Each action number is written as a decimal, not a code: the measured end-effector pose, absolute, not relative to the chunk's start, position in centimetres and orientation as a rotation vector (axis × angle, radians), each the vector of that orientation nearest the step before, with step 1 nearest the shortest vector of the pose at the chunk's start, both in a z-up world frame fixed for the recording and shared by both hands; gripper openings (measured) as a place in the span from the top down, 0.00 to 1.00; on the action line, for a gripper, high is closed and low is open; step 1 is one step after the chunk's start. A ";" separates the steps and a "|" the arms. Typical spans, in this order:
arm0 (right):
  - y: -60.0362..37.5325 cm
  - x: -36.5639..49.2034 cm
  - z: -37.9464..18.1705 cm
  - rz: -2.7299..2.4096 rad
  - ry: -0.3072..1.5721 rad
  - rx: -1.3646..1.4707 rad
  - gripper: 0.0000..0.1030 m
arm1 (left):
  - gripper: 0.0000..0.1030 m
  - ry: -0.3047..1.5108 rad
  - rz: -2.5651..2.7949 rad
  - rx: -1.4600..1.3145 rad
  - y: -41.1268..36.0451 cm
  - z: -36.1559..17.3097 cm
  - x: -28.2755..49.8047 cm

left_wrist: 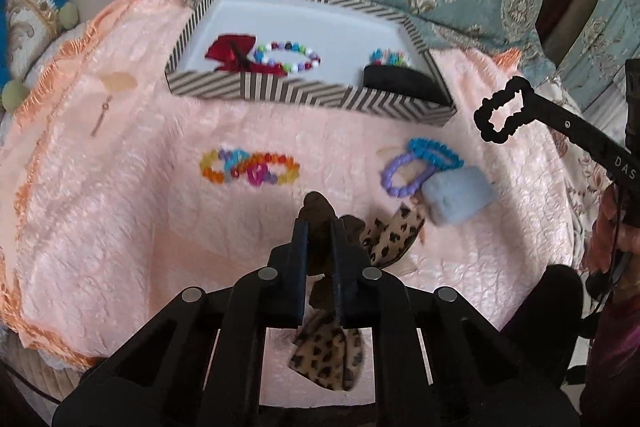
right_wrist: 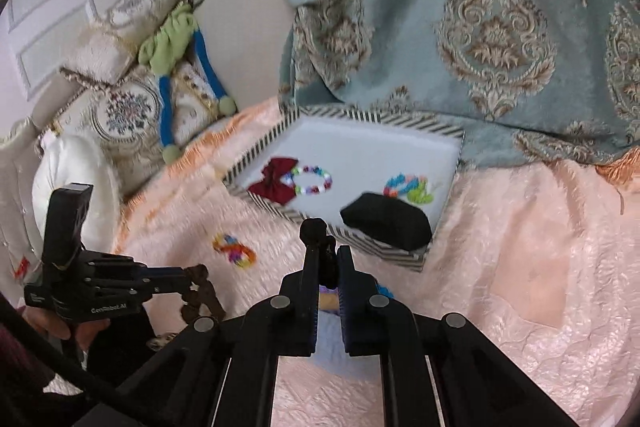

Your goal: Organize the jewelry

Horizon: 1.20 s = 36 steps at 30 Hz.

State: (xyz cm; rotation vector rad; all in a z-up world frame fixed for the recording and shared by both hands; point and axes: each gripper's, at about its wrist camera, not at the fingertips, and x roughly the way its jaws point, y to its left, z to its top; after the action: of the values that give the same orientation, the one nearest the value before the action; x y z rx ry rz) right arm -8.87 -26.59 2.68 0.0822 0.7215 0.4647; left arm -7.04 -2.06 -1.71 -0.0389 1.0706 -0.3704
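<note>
A striped box (left_wrist: 304, 95) (right_wrist: 256, 155) sits on the peach cloth, holding a red bow (left_wrist: 230, 53) (right_wrist: 274, 181), a bead bracelet (left_wrist: 288, 57) (right_wrist: 312, 181), more colored beads (left_wrist: 390, 58) (right_wrist: 406, 189) and a black pouch (left_wrist: 404, 81) (right_wrist: 386, 219). My left gripper (left_wrist: 320, 227) is shut on a brown scrunchie (left_wrist: 318, 207) (right_wrist: 200, 291) above a leopard bow (left_wrist: 390, 237). My right gripper (right_wrist: 328, 255) is shut on a black scrunchie (left_wrist: 504, 117) (right_wrist: 316, 231), held above the cloth near the box's near right corner.
On the cloth lie orange and multicolor bead bracelets (left_wrist: 250, 167) (right_wrist: 234, 251), purple and blue bead bracelets (left_wrist: 420, 167), a light blue fuzzy piece (left_wrist: 458, 199) and a small earring (left_wrist: 100, 119). Damask fabric (right_wrist: 480, 27) hangs behind the box. Pillows (right_wrist: 132, 107) lie at left.
</note>
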 end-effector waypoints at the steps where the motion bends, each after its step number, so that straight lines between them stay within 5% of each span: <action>1: -26.5 -9.0 3.1 0.466 0.712 0.078 0.93 | 0.92 1.063 -0.374 -0.038 -2.1 -1.3 -7.0; 36: -28.1 -6.8 5.9 0.405 0.658 0.150 0.93 | 0.95 0.845 -0.348 -0.031 -4.3 8.2 -1.9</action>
State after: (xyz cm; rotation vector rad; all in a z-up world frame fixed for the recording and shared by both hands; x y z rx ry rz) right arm -6.83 -28.06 5.86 0.1500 0.6581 0.4048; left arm -1.87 -4.27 8.22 -0.0305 0.8453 -0.3480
